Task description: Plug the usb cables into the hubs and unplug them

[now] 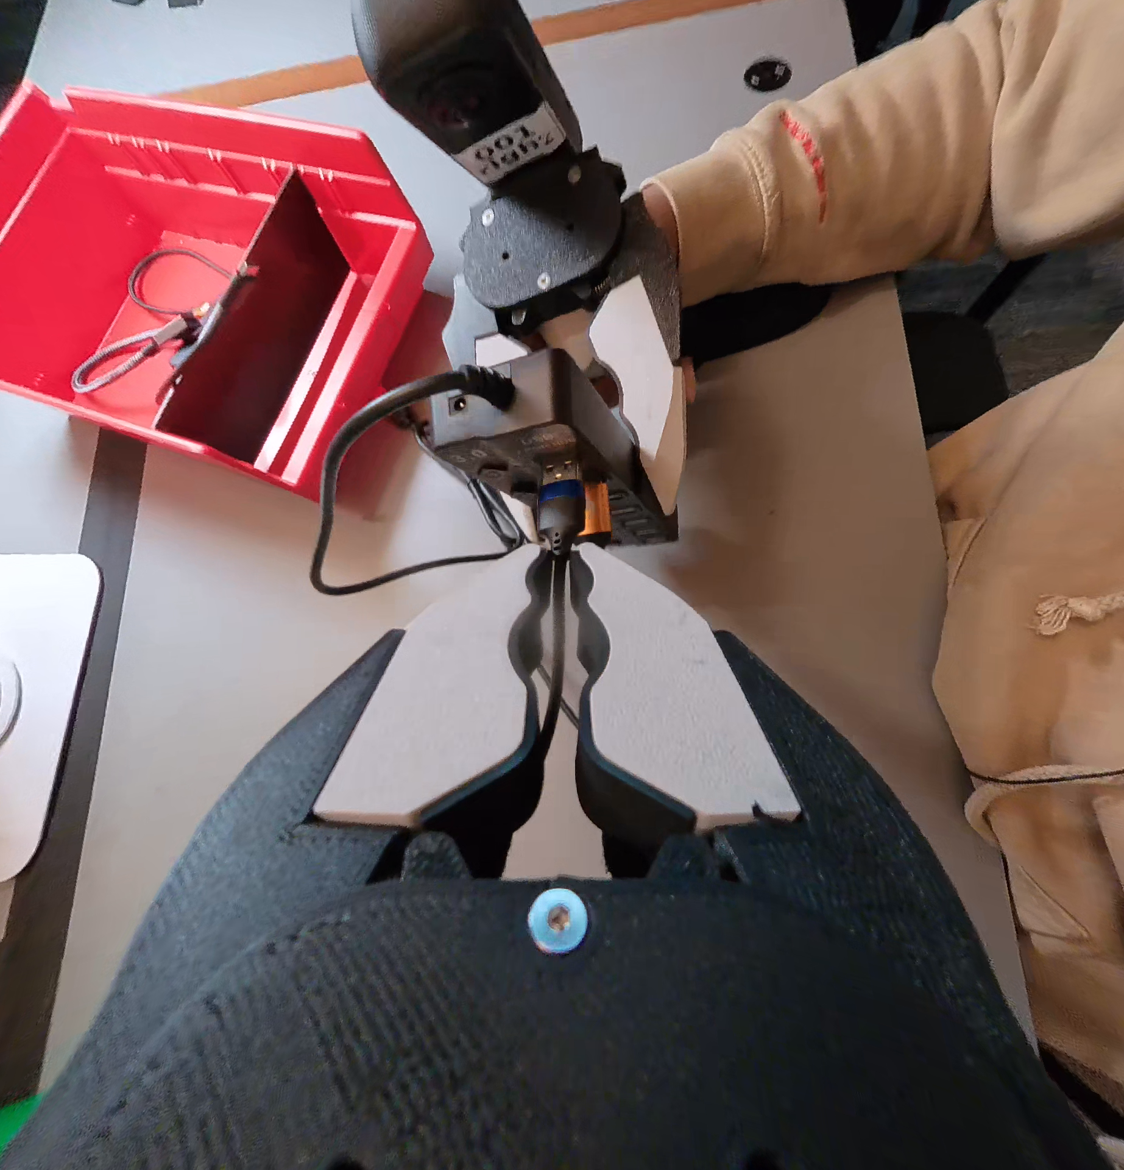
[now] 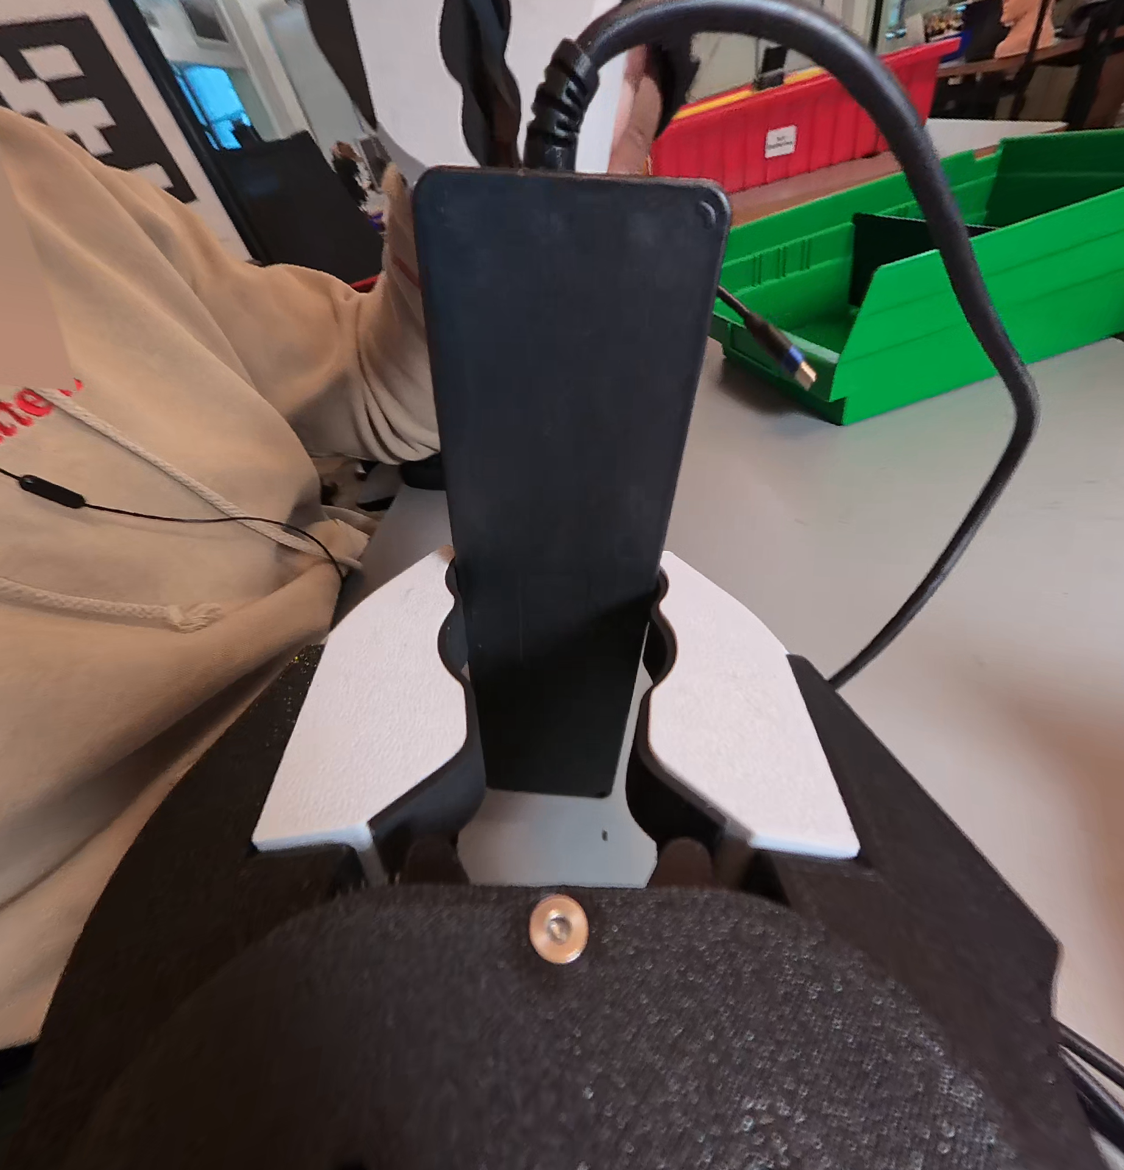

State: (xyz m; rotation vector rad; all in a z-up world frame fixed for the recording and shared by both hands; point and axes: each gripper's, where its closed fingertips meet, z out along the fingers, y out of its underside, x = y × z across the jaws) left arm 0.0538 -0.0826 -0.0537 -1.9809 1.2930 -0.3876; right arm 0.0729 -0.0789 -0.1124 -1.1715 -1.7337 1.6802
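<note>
My left gripper (image 1: pixel 556 557) pinches a black usb cable (image 1: pixel 554 506) just behind its plug, right at the hub (image 1: pixel 546 437); my right gripper (image 2: pixel 556 623) clamps that hub (image 2: pixel 565 443), the red bin (image 1: pixel 186 278) beyond it

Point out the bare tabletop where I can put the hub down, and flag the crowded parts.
Free: the strip of table between the red bin and the left gripper, bordered by the hub's black lead. Also the table before the green bin. Crowded: around the hub, held by the right gripper, with the plug.
</note>
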